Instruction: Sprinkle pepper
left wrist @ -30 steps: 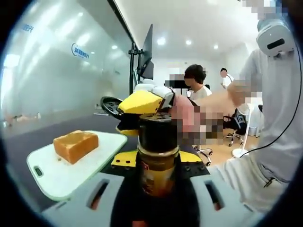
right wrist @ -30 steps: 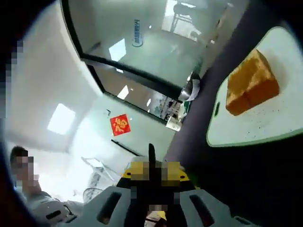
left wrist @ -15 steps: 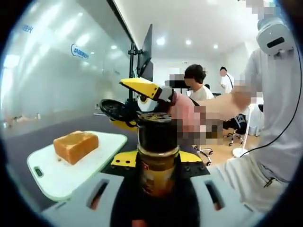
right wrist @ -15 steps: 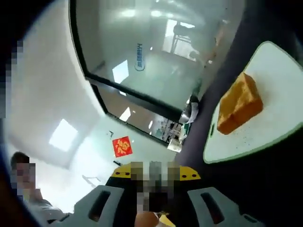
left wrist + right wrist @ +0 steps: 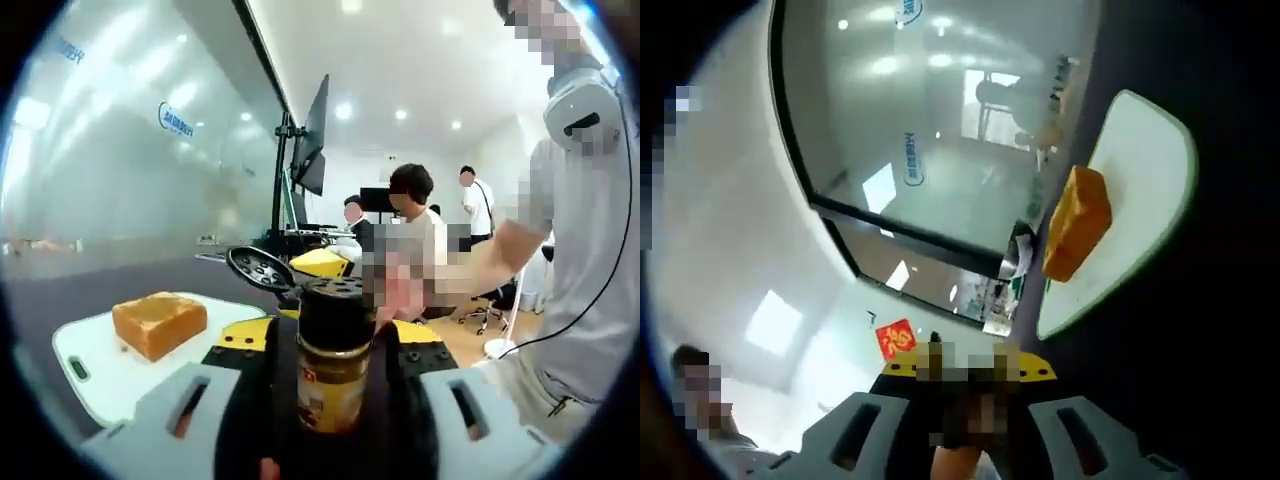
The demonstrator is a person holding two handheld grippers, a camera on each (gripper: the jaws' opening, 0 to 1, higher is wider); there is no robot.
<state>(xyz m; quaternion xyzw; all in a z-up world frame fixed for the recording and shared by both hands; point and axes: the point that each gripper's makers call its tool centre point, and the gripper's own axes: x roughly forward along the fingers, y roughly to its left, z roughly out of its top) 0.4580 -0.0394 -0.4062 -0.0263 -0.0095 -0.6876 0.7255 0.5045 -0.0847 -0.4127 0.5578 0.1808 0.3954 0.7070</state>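
Brown pepper jar [image 5: 332,365] upright between left jaws, clamped

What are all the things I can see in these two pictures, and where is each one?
Pepper jar: one, brown glass with a dark cap, upright between the left gripper's jaws.
Lid: one, black and round, held up just beyond the jar at the tip of the right gripper.
Bread: one golden-brown block, lying on the cutting board; also in the right gripper view.
Cutting board: one, white with a green edge, on the dark table.
Monitor: one, dark, on a stand behind the table.
Red paper sign: one, on the far wall.
People: several in the background.
Left gripper: grey and yellow, shut on the jar.
Right gripper: yellow, beyond the jar; its grip is blurred.
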